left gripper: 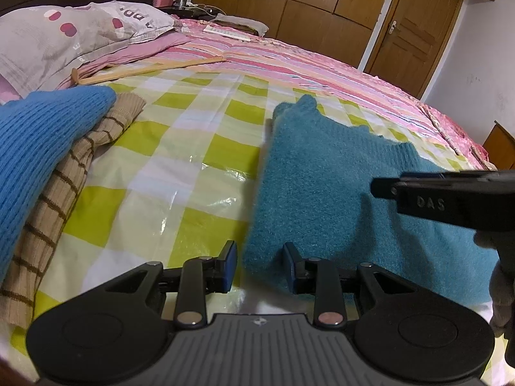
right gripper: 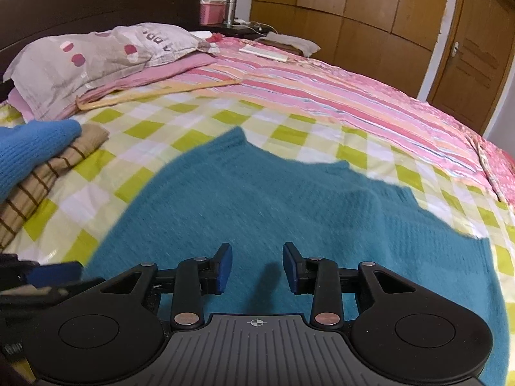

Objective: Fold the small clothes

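Right wrist, jaws parted (empty), above sweater

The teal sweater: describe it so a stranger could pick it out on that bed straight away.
Start at the bed, where a green-and-white checked sheet covers the near part. The teal sweater lies flat on that sheet, right in front of the right tongs. Unlike the brighter blue knit heaped on a brown-striped beige top to its left, it is fuzzy, darker and spread out alone.
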`<state>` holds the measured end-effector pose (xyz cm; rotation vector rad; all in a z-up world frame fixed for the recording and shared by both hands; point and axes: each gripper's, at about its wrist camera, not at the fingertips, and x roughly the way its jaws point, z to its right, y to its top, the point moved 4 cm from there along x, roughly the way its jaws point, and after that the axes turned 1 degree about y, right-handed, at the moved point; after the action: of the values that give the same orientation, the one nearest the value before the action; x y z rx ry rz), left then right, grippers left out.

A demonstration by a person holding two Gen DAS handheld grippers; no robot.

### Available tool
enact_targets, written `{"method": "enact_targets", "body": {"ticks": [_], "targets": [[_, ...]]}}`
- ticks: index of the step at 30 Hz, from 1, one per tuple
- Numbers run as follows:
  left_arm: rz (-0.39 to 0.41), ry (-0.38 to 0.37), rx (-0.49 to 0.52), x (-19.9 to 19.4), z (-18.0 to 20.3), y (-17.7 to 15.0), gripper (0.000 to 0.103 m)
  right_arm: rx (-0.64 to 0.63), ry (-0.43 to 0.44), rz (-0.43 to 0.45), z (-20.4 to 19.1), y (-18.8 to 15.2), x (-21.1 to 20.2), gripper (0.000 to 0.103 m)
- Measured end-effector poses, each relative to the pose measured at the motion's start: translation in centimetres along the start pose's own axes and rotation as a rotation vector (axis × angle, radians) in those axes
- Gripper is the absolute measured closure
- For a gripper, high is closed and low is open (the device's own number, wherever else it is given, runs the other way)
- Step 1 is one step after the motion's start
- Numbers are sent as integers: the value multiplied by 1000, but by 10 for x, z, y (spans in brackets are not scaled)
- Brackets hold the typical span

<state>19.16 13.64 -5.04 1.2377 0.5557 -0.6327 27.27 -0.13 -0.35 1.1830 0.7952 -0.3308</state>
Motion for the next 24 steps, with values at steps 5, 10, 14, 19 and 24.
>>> {"method": "enact_targets", "body": {"ticks": [5, 10, 14, 19, 24], "targets": [[-2, -1, 0, 0, 0, 0, 67, -11, 16, -4, -11, 11, 6, 67], [-5, -4, -1, 1, 0, 0, 66, -15, 21, -8, -18, 18, 10, 64], [-6, -4, 1, 1, -1, 1, 66, -4, 26, -12, -19, 24, 13, 63], [-6, -6, 3, 1, 0, 1, 66, 8, 29, -22, -21, 28, 17, 62], [-6, -6, 2, 1, 0, 1, 66, 5, 31, -29, -24, 33, 20, 57]]}}
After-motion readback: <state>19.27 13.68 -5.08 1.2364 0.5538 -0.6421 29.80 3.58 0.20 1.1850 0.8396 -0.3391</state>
